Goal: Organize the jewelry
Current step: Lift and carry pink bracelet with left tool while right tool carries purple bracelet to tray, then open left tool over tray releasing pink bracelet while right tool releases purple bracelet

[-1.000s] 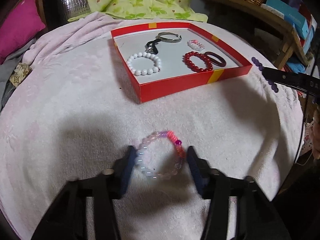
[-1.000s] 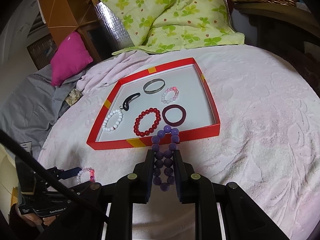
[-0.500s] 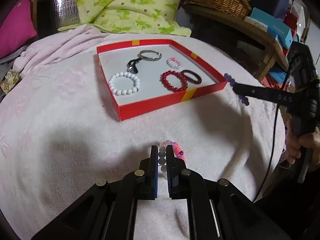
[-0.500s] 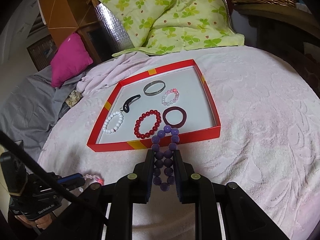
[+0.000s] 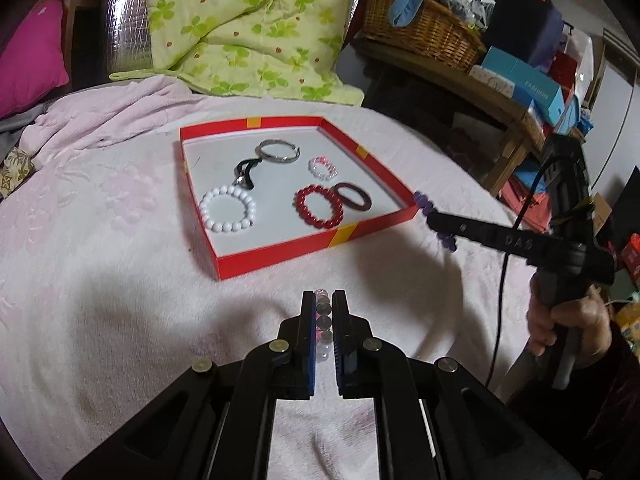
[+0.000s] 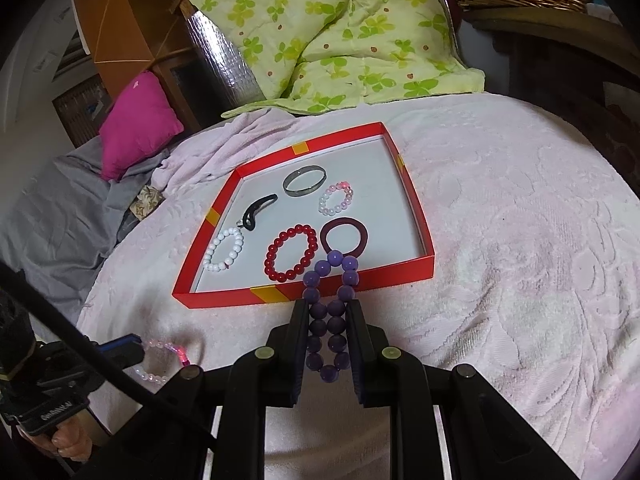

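A red tray [image 5: 280, 254] [image 6: 224, 300] with a white floor lies on the pink towel. In it are a white bead bracelet [image 5: 227, 209], a red bead bracelet [image 5: 319, 205], a dark hair tie [image 5: 352, 196], a metal bangle [image 5: 279, 150], a small pink bead ring [image 5: 322, 167] and a black cord [image 5: 246, 173]. My left gripper [image 5: 324, 300] is shut on a clear pink bead bracelet [image 5: 322, 322] [image 6: 164, 360], held above the towel in front of the tray. My right gripper [image 6: 328, 312] is shut on a purple bead bracelet [image 6: 330, 304] near the tray's front right corner.
The pink towel [image 6: 520, 240] covers a round table. A green quilt [image 5: 240, 32] and a magenta cushion [image 6: 138, 124] lie behind it. A wicker basket [image 5: 420, 24] and boxes sit on a wooden shelf at the right. A hand [image 5: 568, 324] holds the right gripper's handle.
My left gripper closed on the clear pink bracelet and lifted it off the towel, tilting up. The right gripper stayed put with the purple bracelet.
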`<state>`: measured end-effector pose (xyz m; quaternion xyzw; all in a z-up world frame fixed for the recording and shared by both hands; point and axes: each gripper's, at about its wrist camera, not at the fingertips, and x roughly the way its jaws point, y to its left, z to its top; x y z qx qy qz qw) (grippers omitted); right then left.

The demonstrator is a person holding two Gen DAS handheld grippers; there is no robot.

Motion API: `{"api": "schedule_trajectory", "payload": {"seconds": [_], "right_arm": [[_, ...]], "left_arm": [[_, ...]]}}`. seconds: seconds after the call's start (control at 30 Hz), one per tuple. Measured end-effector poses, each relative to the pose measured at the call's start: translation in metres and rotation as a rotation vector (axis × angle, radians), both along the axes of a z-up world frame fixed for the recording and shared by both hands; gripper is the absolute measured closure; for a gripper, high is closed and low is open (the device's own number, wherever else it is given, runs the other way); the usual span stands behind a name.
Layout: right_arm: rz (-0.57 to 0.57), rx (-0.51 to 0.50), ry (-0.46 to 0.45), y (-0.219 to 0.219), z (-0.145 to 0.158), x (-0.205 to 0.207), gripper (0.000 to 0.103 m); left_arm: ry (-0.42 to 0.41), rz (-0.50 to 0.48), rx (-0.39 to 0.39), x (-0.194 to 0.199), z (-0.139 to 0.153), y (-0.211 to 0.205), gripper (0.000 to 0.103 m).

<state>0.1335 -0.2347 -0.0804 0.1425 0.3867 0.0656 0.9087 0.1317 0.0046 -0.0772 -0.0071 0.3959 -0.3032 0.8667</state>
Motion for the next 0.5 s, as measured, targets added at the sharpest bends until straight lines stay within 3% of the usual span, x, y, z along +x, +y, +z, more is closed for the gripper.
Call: {"api": "schedule_trajectory", "payload": {"seconds": [0.5], "right_arm": [[-0.018,0.044,-0.058,-0.004,0.013,0.011,0.083]], "left_arm": [[-0.061,0.020,-0.134,0.027,0.037,-0.010,0.095]]}}
